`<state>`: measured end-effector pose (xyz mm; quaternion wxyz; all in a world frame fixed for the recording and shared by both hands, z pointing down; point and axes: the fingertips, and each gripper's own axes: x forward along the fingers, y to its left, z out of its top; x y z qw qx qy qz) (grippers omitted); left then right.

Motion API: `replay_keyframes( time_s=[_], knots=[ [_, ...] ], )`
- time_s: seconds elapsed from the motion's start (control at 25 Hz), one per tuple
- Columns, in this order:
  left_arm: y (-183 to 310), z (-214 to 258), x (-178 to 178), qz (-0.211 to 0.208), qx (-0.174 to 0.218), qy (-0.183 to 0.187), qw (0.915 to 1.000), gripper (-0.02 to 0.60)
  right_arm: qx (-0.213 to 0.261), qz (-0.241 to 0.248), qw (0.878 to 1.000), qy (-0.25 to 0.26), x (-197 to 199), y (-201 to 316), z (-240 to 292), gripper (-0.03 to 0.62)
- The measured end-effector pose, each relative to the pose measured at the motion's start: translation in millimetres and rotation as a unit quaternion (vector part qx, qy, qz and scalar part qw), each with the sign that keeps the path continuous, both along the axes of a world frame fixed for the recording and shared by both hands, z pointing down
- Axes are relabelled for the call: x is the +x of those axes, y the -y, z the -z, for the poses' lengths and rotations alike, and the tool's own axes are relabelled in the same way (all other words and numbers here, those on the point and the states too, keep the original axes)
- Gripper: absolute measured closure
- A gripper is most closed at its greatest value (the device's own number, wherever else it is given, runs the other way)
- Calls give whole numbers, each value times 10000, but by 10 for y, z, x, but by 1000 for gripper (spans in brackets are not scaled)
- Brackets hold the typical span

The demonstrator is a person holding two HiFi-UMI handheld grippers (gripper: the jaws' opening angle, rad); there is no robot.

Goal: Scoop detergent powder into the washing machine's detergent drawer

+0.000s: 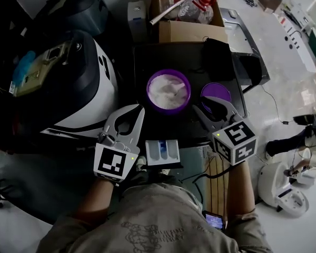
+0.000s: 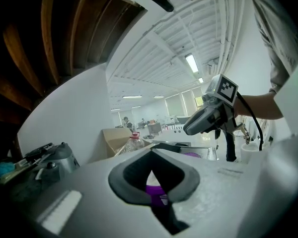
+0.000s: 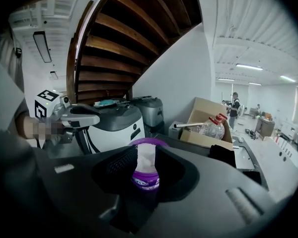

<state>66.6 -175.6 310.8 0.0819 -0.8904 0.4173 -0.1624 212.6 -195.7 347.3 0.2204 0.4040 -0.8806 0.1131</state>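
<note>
On the dark tabletop, the open purple tub (image 1: pixel 168 91) of powder sits just ahead of both grippers, and the detergent drawer (image 1: pixel 162 152) lies behind their tips, nearer you. Your left gripper (image 1: pixel 138 112) has its tips together on nothing; your right gripper (image 1: pixel 203 109) is narrowly parted, also empty. The powder is loose and probably spills at any tilt, so grip what looks like a pale scoop (image 1: pixel 175 90) by its stiff handle and keep it level.

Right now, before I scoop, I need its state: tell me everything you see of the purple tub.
The purple tub is round, looks plastic, stands upright and open on the dark surface, nearly full of white powder. A purple lid lies beside it, apart. Nothing grips it.
</note>
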Motion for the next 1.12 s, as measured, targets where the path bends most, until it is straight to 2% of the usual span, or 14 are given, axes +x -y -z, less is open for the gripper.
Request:
replay_keyframes(
  time_s=[0.4,0.6,0.8,1.0,1.12],
  knots=[
    [200,-110,-111,-67,-31,28,10000,581,-383,569,9932,-945,-282,584,-249,450],
    [267,-231,-163,-135,-186,-60,9997,581,-826,787,9847,-1316,-357,737,-527,443],
    [331,-347,-244,-128,-416,-216,9988,581,-945,833,9756,-1800,-366,859,-733,442],
    [369,-443,-302,-219,-487,-245,9983,581,-1363,980,9656,-1987,-384,858,-933,444],
    [366,-491,-331,-285,-556,-209,9978,581,-1424,942,9643,-2025,-396,882,-992,461]
  ],
)
